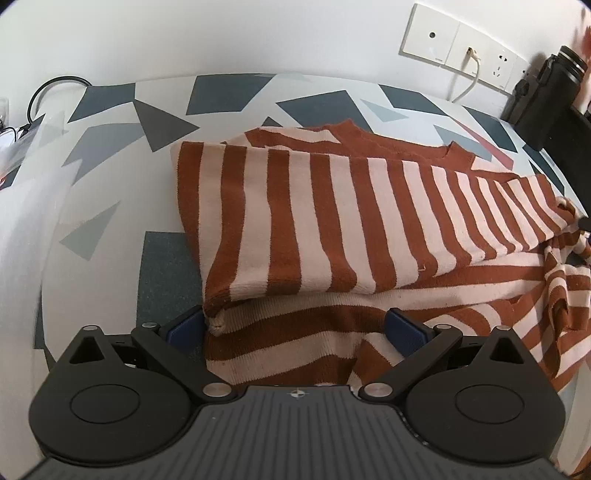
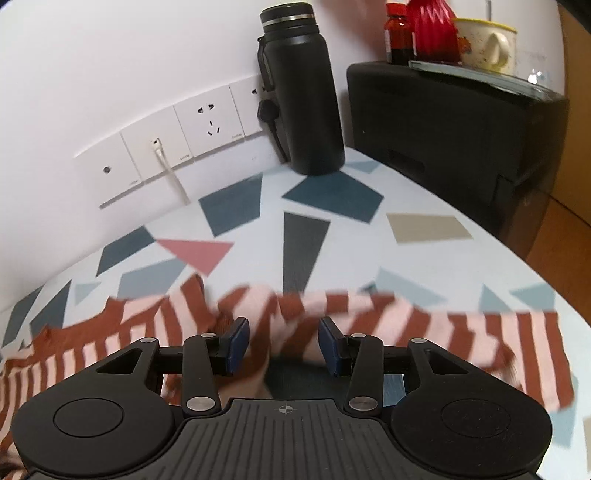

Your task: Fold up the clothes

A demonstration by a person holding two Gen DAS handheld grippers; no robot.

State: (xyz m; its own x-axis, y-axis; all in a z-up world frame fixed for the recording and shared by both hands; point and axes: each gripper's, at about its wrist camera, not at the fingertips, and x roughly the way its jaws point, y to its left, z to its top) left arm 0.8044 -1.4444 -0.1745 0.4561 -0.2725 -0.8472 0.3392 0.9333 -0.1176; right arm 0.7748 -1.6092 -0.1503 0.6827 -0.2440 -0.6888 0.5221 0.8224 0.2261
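Observation:
A rust-and-cream striped sweater [image 1: 332, 206] lies on the patterned tablecloth [image 1: 110, 155], with one part folded across its body and its collar toward the wall. My left gripper [image 1: 295, 326] hangs low over the sweater's near edge, jaws wide open, with the cloth lying between the blue pads [image 1: 184, 326] and not pinched. In the right wrist view the sweater [image 2: 406, 317] is blurred. My right gripper [image 2: 283, 345] stands open just above it, and the pads [image 2: 236, 341] press on nothing.
A black flask [image 2: 306, 92] and a black box [image 2: 443, 129] stand at the back right by the wall. A red vase [image 2: 432, 29], a small bottle and a mug [image 2: 484, 44] sit on the box. Wall sockets [image 2: 207, 125] hold a white cable. The table's edge [image 2: 517, 258] curves along the right.

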